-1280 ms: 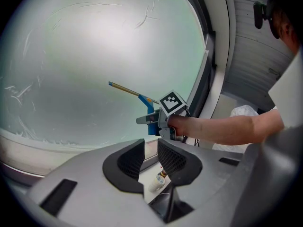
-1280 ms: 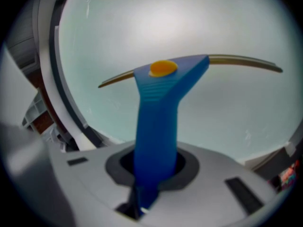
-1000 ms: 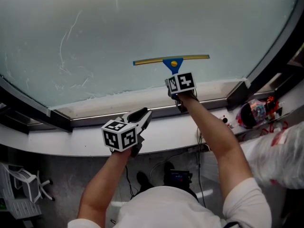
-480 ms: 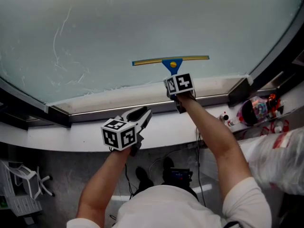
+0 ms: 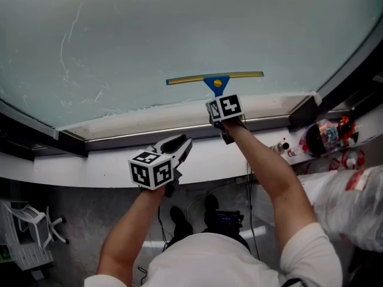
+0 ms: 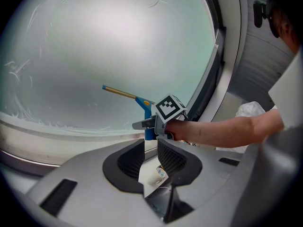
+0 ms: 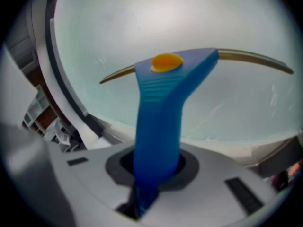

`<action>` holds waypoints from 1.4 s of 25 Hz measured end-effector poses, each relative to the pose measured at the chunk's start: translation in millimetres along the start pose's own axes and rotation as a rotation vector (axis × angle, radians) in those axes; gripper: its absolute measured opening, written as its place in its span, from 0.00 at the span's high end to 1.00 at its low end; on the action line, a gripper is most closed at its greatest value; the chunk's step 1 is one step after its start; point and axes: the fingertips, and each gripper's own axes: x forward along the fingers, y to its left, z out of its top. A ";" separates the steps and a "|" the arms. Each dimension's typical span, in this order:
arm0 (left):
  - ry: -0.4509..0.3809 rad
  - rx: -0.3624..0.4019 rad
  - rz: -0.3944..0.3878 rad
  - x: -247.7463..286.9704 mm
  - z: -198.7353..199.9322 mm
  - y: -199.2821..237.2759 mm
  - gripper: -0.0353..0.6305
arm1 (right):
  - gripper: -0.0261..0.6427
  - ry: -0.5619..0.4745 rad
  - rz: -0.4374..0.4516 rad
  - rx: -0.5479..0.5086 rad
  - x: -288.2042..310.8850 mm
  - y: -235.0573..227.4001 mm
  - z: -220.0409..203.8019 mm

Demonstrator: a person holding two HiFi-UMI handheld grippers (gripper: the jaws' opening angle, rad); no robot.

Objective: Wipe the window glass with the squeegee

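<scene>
- Right gripper (image 5: 219,98): jaws clamped on the blue handle of the squeegee (image 5: 216,81), gripping its near end.
- Right arm (image 5: 268,171): bare forearm stretched nearly straight toward the squeegee.
- Left gripper (image 5: 178,144): nearer the body and left of the squeegee, well apart from it. Its jaws are slightly parted, with nothing gripped.
- Left arm (image 5: 127,235): bent and drawn back further from the squeegee.

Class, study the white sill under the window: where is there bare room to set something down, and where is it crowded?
Bare: the sill from the left gripper leftward, bordered by the dark window frame; also the short stretch from that gripper to the right forearm. Crowded: the right end, with a small bottle, colourful clutter and a plastic bag.
</scene>
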 end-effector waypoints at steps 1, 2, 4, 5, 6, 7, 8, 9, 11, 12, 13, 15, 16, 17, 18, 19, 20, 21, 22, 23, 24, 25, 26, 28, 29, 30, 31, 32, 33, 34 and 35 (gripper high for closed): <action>0.002 -0.003 0.002 0.9 -1.3 1.4 0.79 | 0.85 0.005 0.003 0.002 2.5 -0.2 -2.6; 0.004 -0.006 0.004 1.9 -3.0 2.7 0.79 | 0.85 0.010 0.005 0.004 5.1 -0.4 -5.4; 0.010 -0.014 0.008 3.8 -7.2 5.1 0.79 | 0.85 0.022 0.009 0.008 10.1 -1.2 -11.7; 0.014 -0.018 0.009 4.7 -9.6 6.0 0.79 | 0.85 0.029 0.010 0.009 12.5 -1.9 -15.1; 0.017 -0.023 0.010 5.6 -11.8 7.0 0.79 | 0.85 0.036 0.010 0.009 15.0 -2.8 -18.3; 0.019 -0.027 0.012 6.5 -13.8 8.1 0.79 | 0.85 0.042 0.009 0.008 17.6 -3.9 -21.0; 0.022 -0.031 0.014 7.4 -15.6 9.4 0.79 | 0.85 0.047 0.008 0.006 20.0 -5.0 -23.4; 0.024 -0.034 0.016 8.2 -17.2 10.9 0.79 | 0.85 0.051 0.008 0.004 22.3 -5.9 -25.5; 0.029 -0.040 0.020 9.5 -20.6 14.2 0.79 | 0.85 0.058 0.008 0.000 26.4 -7.0 -29.6; 0.031 -0.043 0.022 10.1 -22.0 15.7 0.79 | 0.85 0.059 0.009 -0.001 28.2 -7.2 -31.2; 0.032 -0.046 0.024 10.6 -23.3 17.1 0.79 | 0.85 0.060 0.010 -0.003 30.0 -7.2 -32.4; 0.036 -0.052 0.028 11.9 -26.1 19.5 0.79 | 0.86 0.061 0.015 -0.006 33.8 -7.0 -34.7; 0.039 -0.055 0.029 12.7 -27.9 20.4 0.79 | 0.86 0.063 0.018 -0.006 35.9 -7.1 -36.2; 0.042 -0.058 0.030 13.6 -30.0 21.1 0.79 | 0.86 0.066 0.019 -0.007 37.9 -7.4 -38.3; 0.046 -0.061 0.030 14.3 -32.3 21.8 0.79 | 0.86 0.070 0.019 -0.008 40.1 -7.9 -40.5; 0.049 -0.065 0.030 14.9 -34.7 22.5 0.79 | 0.86 0.073 0.019 -0.011 42.2 -8.5 -42.7; 0.053 -0.069 0.030 15.4 -37.2 23.0 0.79 | 0.86 0.077 0.018 -0.013 44.2 -9.3 -45.1; 0.056 -0.072 0.031 15.9 -39.6 23.5 0.79 | 0.86 0.082 0.017 -0.015 45.9 -10.1 -47.6; 0.058 -0.076 0.032 16.3 -41.6 24.2 0.79 | 0.86 0.087 0.017 -0.017 47.4 -11.1 -50.0; 0.059 -0.078 0.033 16.7 -43.2 25.1 0.79 | 0.86 0.092 0.016 -0.019 49.1 -12.0 -52.3; 0.061 -0.080 0.035 17.2 -44.6 26.1 0.79 | 0.86 0.098 0.014 -0.022 50.9 -12.9 -54.5; 0.063 -0.082 0.036 17.7 -45.9 27.1 0.79 | 0.86 0.102 0.012 -0.026 52.9 -14.0 -56.8; 0.065 -0.085 0.037 18.3 -47.3 28.0 0.79 | 0.86 0.106 0.010 -0.030 55.0 -15.0 -59.2; 0.068 -0.091 0.038 19.6 -50.0 30.0 0.79 | 0.86 0.112 0.009 -0.034 59.5 -16.2 -63.4; 0.069 -0.093 0.039 20.3 -51.1 31.1 0.79 | 0.86 0.114 0.010 -0.035 61.9 -16.4 -64.6; 0.071 -0.095 0.040 21.1 -52.1 32.2 0.79 | 0.86 0.115 0.011 -0.037 64.1 -16.6 -65.3; 0.073 -0.096 0.041 21.8 -53.2 33.1 0.79 | 0.86 0.116 0.012 -0.039 66.3 -16.7 -65.8; 0.075 -0.099 0.041 22.4 -54.6 33.8 0.79 | 0.86 0.117 0.014 -0.041 68.5 -16.7 -66.8; 0.077 -0.102 0.042 22.9 -56.3 34.4 0.79 | 0.86 0.119 0.015 -0.043 70.8 -16.6 -68.2; 0.079 -0.106 0.042 23.5 -57.9 34.8 0.79 | 0.86 0.120 0.017 -0.045 73.0 -16.7 -69.6; 0.080 -0.109 0.041 24.0 -59.3 35.3 0.79 | 0.86 0.121 0.019 -0.048 75.4 -16.7 -70.7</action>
